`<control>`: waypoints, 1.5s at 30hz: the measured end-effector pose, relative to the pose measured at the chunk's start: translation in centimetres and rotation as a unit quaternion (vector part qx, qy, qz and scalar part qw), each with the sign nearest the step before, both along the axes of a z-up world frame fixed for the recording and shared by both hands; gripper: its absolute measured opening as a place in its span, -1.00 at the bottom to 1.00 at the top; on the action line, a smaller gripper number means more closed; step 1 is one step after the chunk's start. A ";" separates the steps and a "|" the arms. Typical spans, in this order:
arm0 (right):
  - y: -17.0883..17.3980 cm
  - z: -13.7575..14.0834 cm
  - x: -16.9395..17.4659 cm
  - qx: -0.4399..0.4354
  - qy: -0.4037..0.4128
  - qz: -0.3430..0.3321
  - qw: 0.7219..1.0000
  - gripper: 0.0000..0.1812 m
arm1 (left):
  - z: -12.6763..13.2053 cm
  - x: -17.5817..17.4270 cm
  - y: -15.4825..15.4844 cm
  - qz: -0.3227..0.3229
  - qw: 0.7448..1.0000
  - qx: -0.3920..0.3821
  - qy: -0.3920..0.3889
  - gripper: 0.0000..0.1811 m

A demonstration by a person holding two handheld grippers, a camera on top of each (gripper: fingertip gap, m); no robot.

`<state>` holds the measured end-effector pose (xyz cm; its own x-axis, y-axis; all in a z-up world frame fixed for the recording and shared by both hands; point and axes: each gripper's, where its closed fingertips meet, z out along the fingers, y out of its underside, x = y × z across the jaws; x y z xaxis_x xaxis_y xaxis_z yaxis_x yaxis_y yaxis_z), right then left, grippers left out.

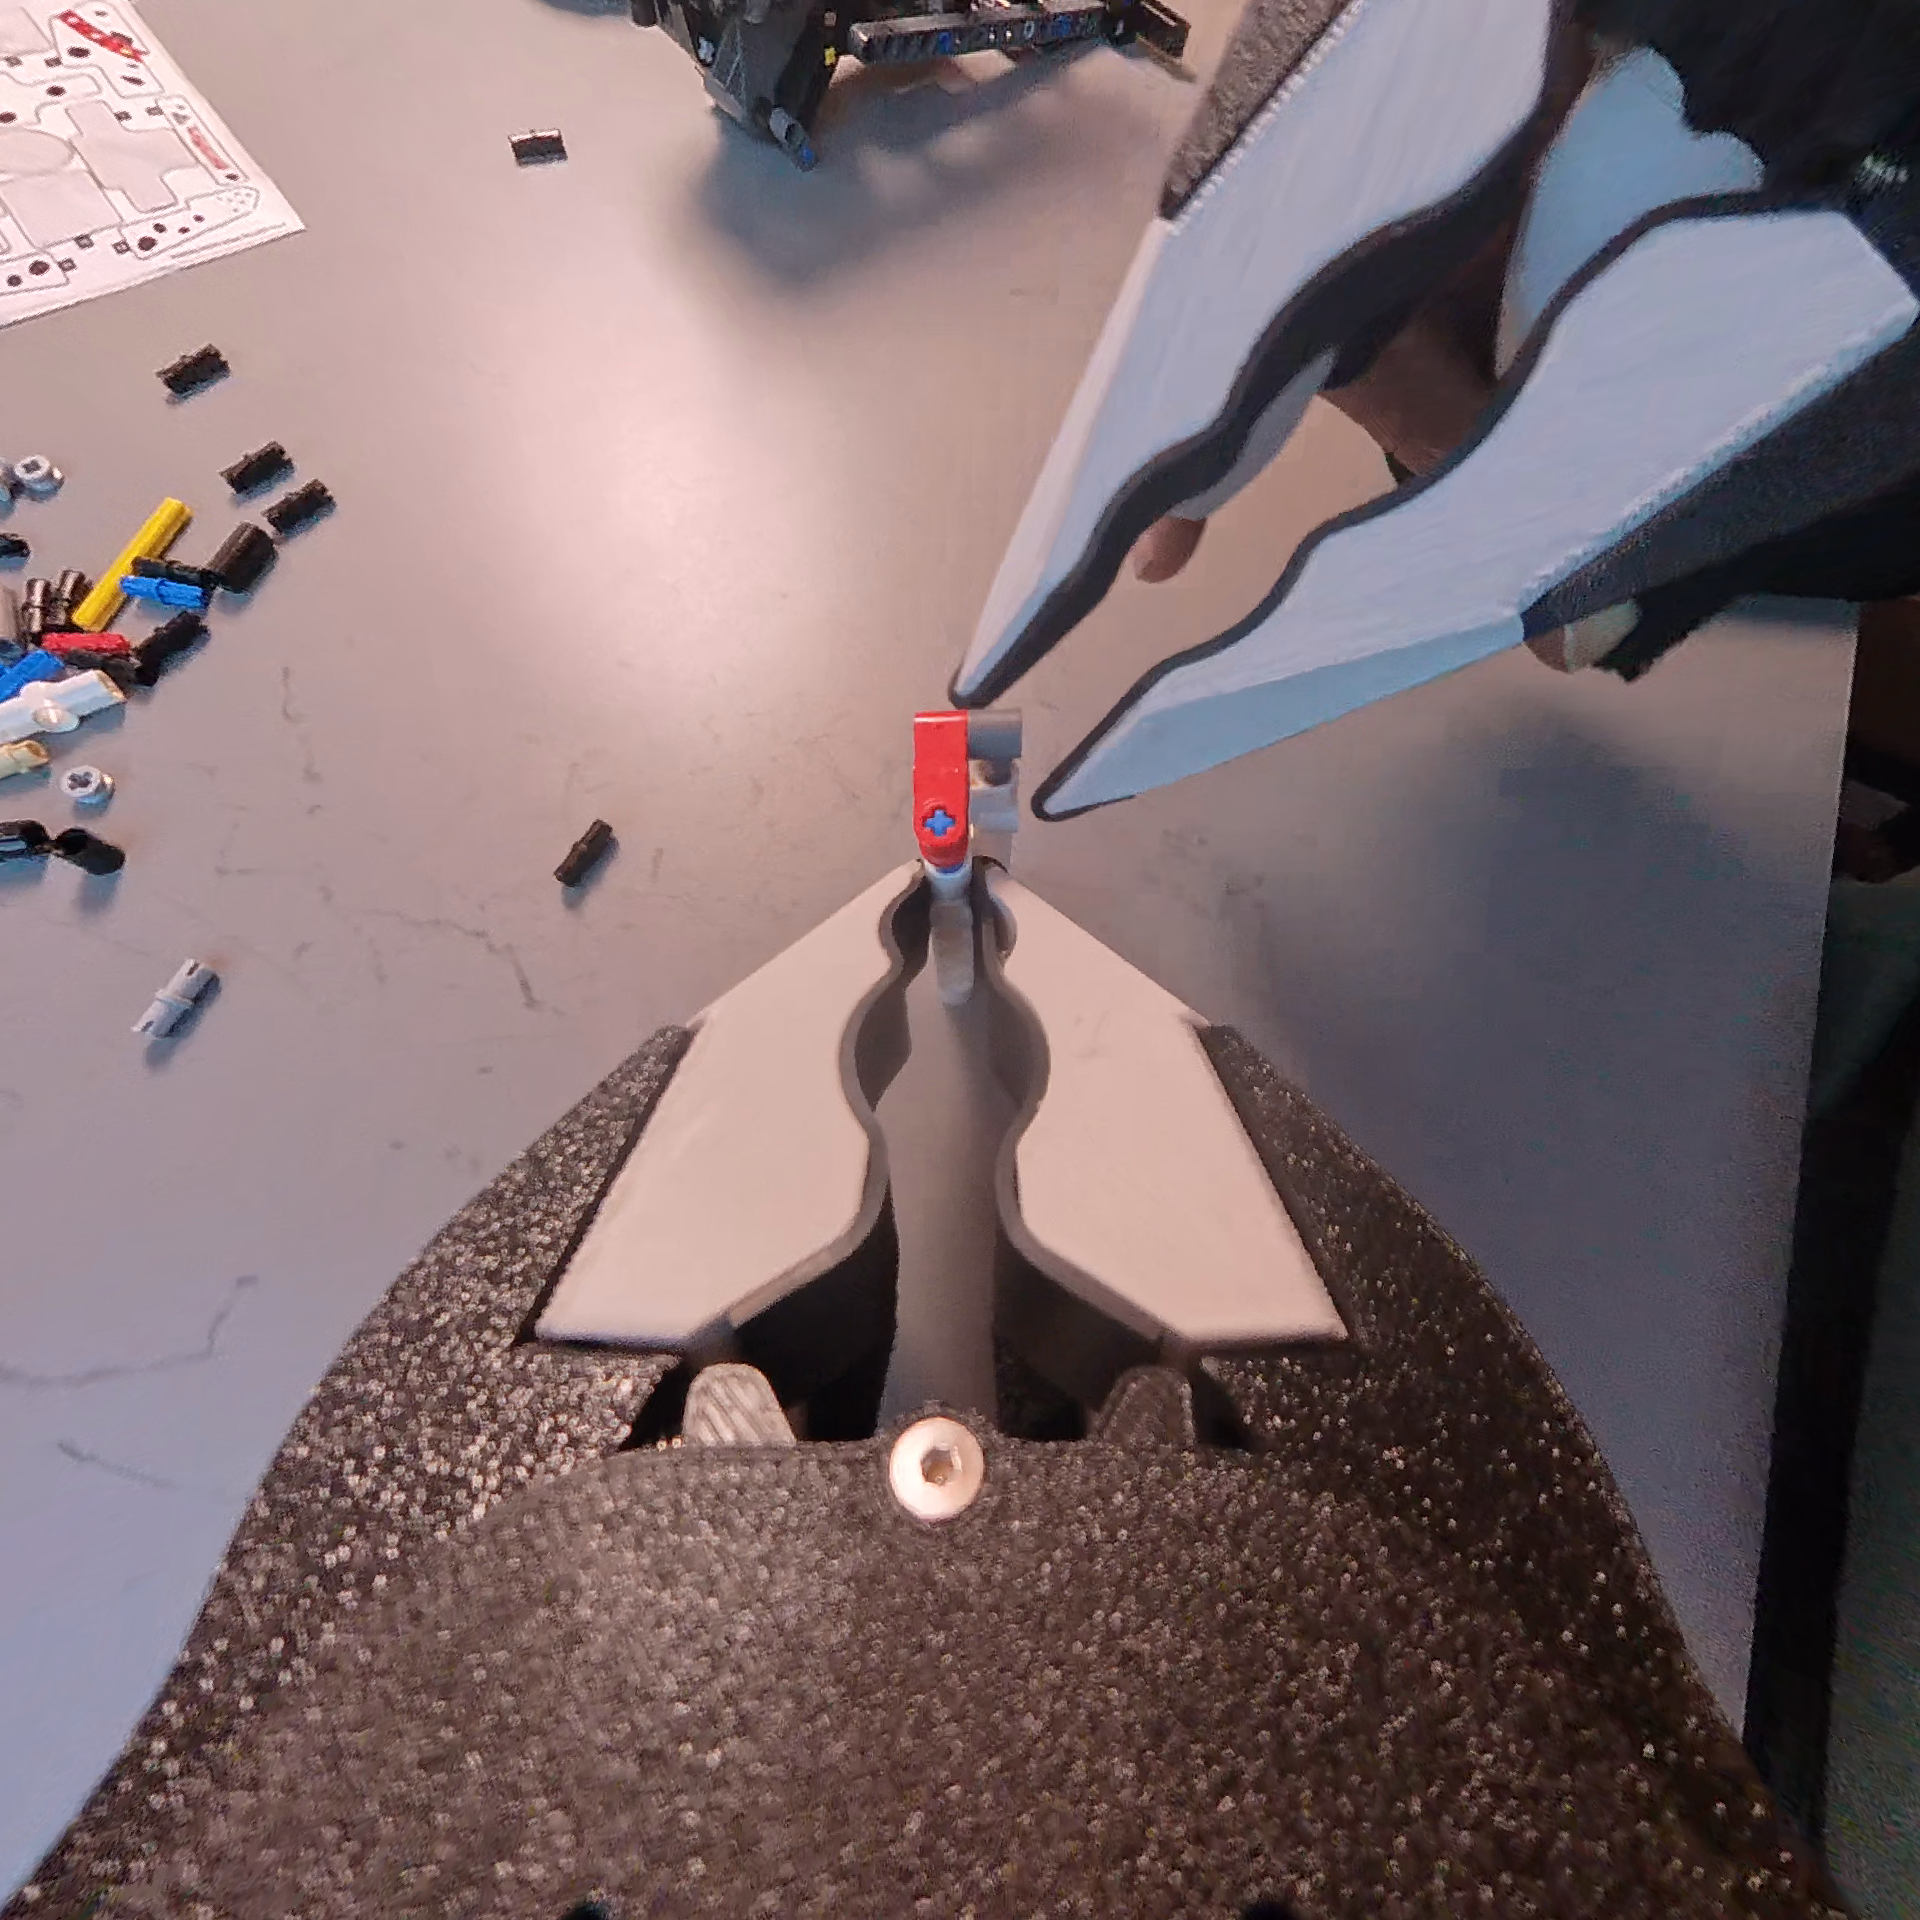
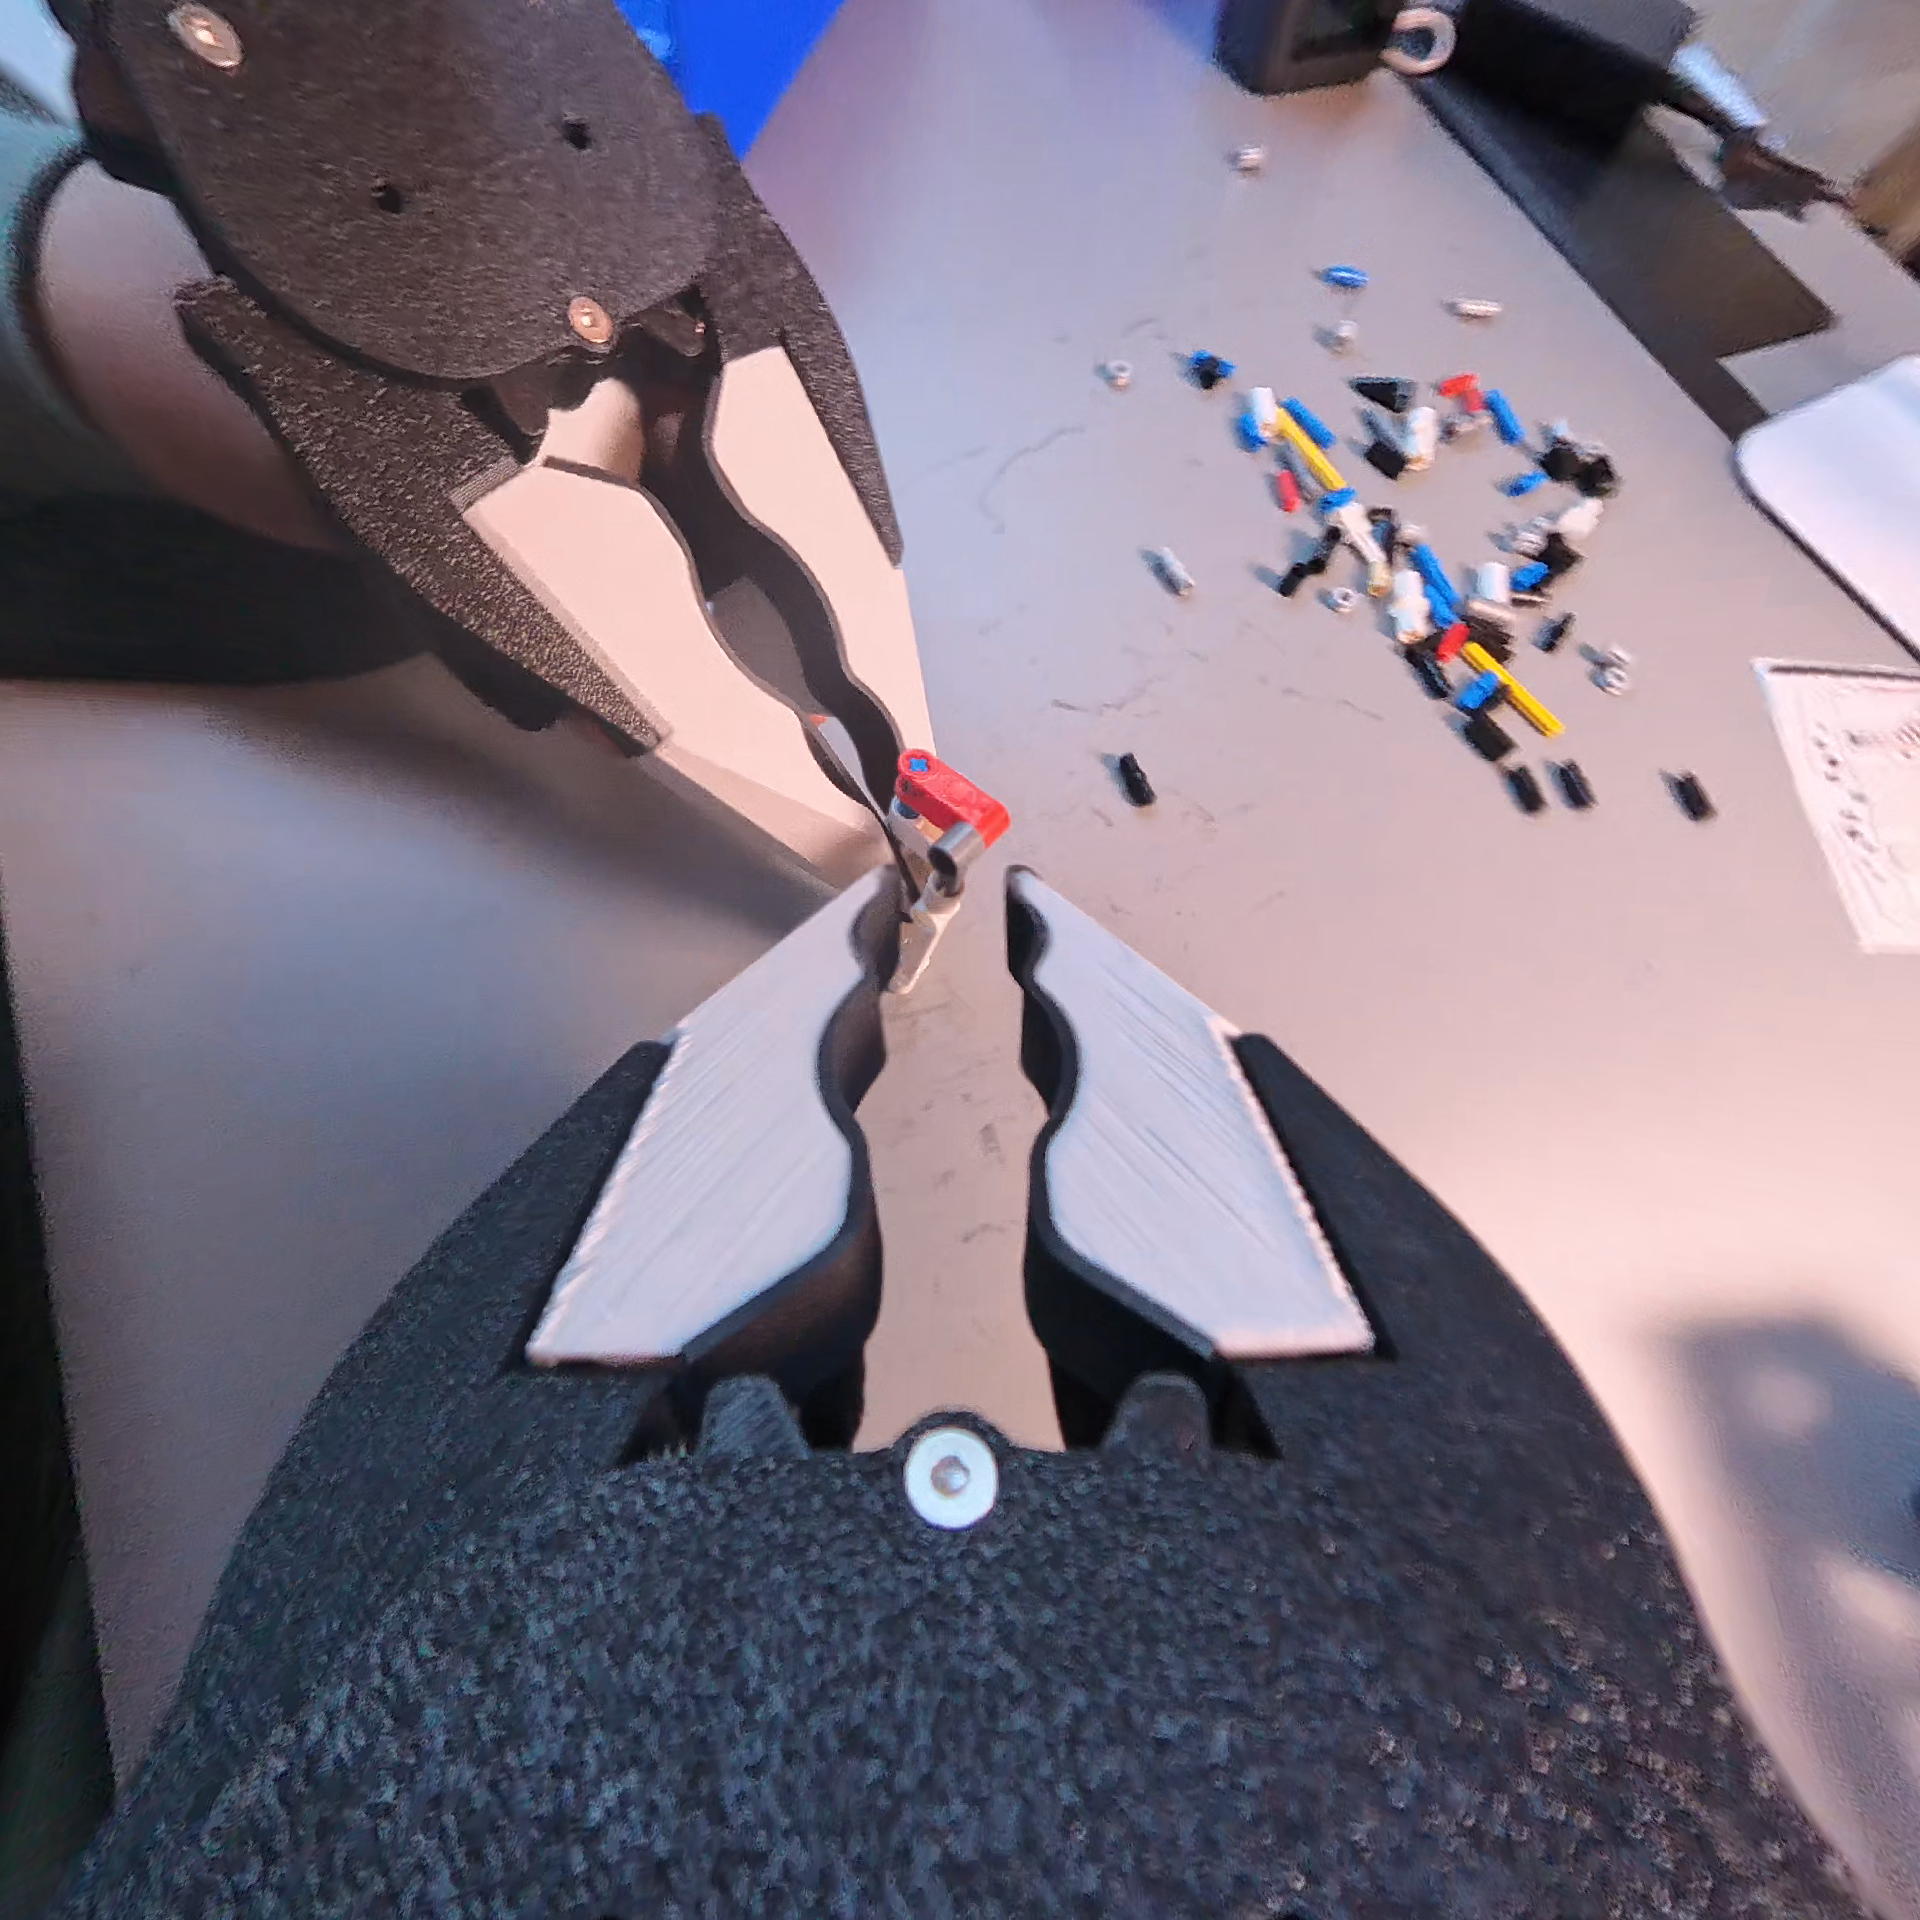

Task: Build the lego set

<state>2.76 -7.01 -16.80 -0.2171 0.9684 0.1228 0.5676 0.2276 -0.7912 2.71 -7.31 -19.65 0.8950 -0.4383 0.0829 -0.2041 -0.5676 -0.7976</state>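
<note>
My left gripper (image 1: 961,878) is shut on a small lego sub-assembly (image 1: 961,790): a red lever piece with a blue cross axle, joined to light grey pieces. It holds it above the grey table (image 1: 623,520). My right gripper (image 1: 1003,748) comes in from the upper right, open, with its tips on either side of the assembly's grey end. In the right wrist view the right gripper (image 2: 948,881) is open and the assembly (image 2: 951,810) sits at its tips, its grey part close to the left finger. The left gripper (image 2: 902,831) reaches in there from the upper left.
A pile of loose coloured pieces (image 1: 94,613) (image 2: 1434,540) lies on the table. An instruction sheet (image 1: 104,156) (image 2: 1849,800) lies beside it. A partly built black model (image 1: 883,52) stands at the far edge. A single black pin (image 1: 584,852) lies nearby. The table's edge (image 1: 1839,935) runs close on the right. Only a small space, under 4 cm, lies between the two pairs of fingers.
</note>
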 end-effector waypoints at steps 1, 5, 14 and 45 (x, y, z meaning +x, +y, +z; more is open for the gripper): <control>0.0 0.0 0.1 0.001 0.013 -0.024 1.000 -0.87 | 0.0 0.0 0.0 0.004 1.000 0.001 0.003 -0.93; 0.2 0.1 0.1 -0.020 0.048 -0.092 0.994 -0.95 | 0.0 0.1 0.2 0.014 1.000 0.007 0.017 -0.92; 0.2 0.2 0.0 -0.004 0.065 -0.130 0.989 -0.93 | -0.1 0.2 0.3 0.022 0.999 0.013 0.031 -0.93; 0.0 3.2 0.4 -0.117 0.106 -0.079 0.984 -0.94 | -0.1 0.7 0.2 0.013 0.998 0.026 0.051 -0.93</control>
<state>3.18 -6.97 -13.56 -0.0542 0.9953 -0.0806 0.3984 -0.0525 -0.9157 3.38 -7.06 -19.73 0.9090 -0.4156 -0.0320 -0.2713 -0.5316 -0.8024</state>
